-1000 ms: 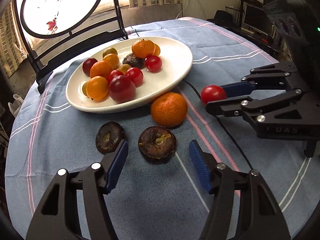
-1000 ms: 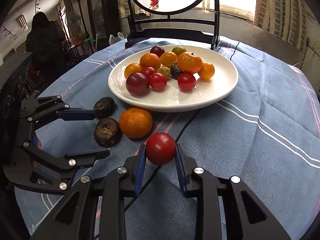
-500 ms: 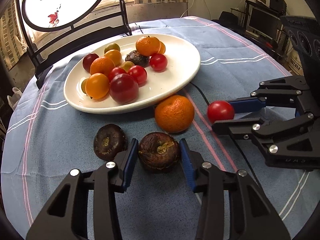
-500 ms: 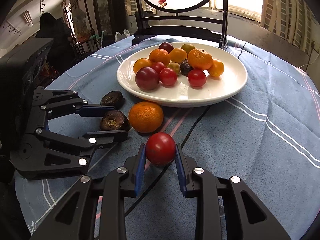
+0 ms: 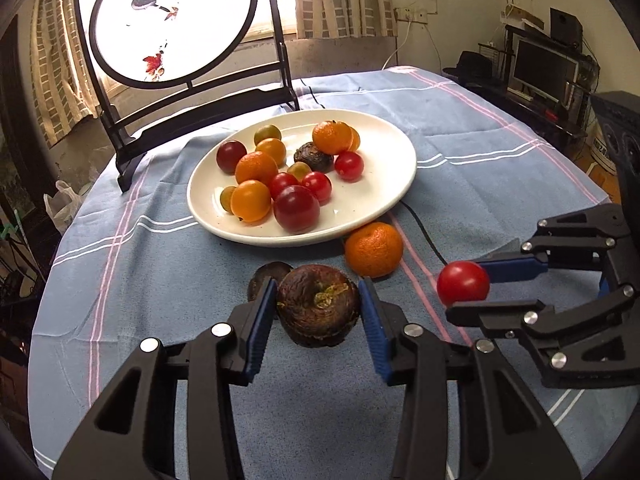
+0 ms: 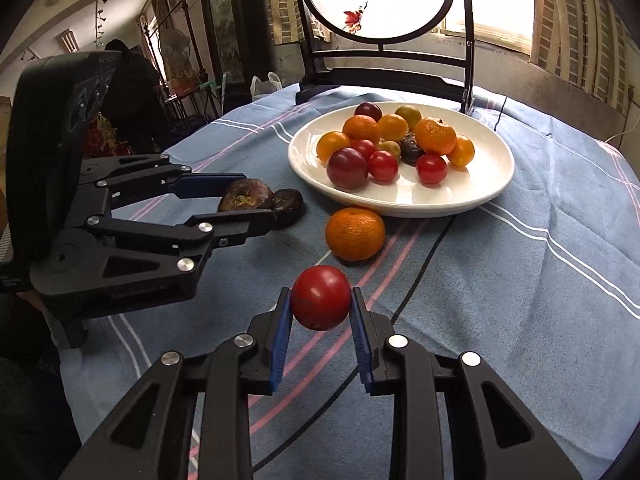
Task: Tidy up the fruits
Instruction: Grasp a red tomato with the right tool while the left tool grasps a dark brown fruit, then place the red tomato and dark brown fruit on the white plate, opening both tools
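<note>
Both grippers have lifted since the earlier frame. Left gripper (image 5: pixel 319 309) is clenched on a dark fruit (image 5: pixel 318 304), right gripper (image 6: pixel 320 311) on a tomato (image 6: pixel 321 297); both fruits hang clear of the cloth (image 5: pixel 168 272). Carry each level to the plate's (image 5: pixel 384 200) bare near side, releasing low so nothing rolls. An orange (image 5: pixel 374 249) lies between, touching the rim.

A plate (image 5: pixel 396 184) of fruit sits far on the counter (image 5: pixel 160 280). Near it lies a mandarin (image 5: pixel 374 249), a mangosteen (image 5: pixel 264 278) to its left, a screen (image 5: pixel 172 20) behind.
</note>
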Tool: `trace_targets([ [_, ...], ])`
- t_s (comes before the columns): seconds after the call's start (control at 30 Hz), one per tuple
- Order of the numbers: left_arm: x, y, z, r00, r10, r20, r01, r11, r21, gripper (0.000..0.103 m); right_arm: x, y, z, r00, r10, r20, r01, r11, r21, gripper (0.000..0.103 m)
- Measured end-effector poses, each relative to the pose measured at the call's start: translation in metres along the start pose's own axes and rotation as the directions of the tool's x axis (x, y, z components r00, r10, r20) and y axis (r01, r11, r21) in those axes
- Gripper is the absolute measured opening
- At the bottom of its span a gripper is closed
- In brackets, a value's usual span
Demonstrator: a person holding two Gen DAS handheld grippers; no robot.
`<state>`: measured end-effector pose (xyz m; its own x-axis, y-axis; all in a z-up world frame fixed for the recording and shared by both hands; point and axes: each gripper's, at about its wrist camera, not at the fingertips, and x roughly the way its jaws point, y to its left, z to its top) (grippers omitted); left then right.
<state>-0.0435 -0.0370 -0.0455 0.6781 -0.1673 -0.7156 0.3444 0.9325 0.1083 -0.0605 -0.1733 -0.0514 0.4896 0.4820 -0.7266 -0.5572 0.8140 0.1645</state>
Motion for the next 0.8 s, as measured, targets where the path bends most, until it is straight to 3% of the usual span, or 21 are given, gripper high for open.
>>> trace_targets([
  [0.3,-0.015,0.014,0.007,0.999,0.045,0.03,-0.043,0.997,-0.066,0.041,-0.03,0.02,0.015,0.997,-0.019,0.079,0.02,1.0,-0.021,0.029],
  [0.8,-0.02,0.022,0.039,0.993,0.083,0.086,-0.078,0.995,-0.058,0.041,-0.045,0.014,0.051,0.99,-0.044,0.137,0.05,0.998,-0.04,0.029],
])
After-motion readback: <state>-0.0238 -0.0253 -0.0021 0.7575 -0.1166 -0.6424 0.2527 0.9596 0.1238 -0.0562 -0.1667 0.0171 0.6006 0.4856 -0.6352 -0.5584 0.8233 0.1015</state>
